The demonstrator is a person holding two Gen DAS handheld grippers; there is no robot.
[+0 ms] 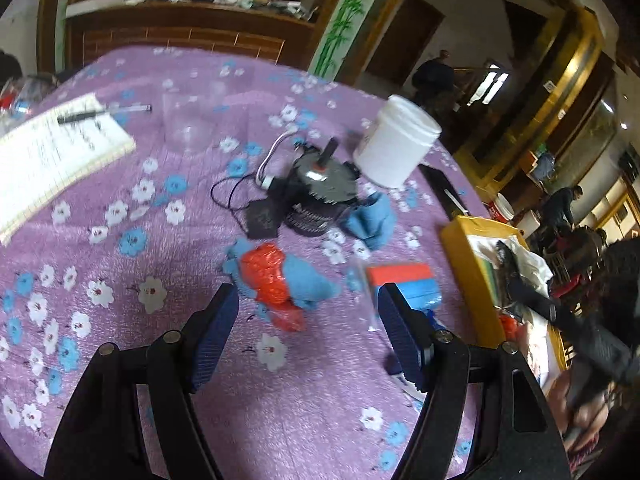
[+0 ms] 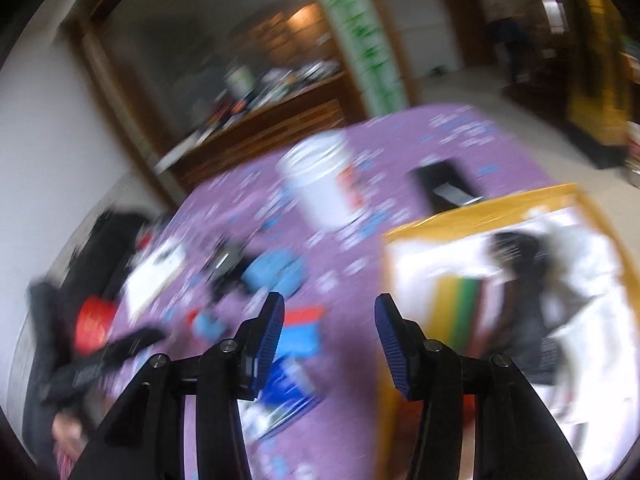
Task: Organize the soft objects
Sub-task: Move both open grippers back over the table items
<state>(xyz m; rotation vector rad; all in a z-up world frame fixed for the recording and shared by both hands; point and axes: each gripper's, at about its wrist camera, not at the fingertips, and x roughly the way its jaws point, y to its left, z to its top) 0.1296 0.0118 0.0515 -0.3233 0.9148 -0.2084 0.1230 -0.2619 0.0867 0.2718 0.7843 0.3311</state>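
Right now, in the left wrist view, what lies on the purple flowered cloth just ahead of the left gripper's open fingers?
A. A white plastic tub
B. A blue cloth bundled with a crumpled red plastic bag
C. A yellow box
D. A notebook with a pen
B: the blue cloth with the red plastic bag lies just beyond the left gripper, whose jaws stand apart with nothing between them.

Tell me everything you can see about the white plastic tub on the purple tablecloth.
The white plastic tub is a round, opaque jar with a slightly wider screw-style lid, closed. It stands upright on the flowered purple tablecloth, beside a dark motor-like device; contact is unclear. In the blurred right wrist view it shows a red-marked label. Neither gripper touches it.
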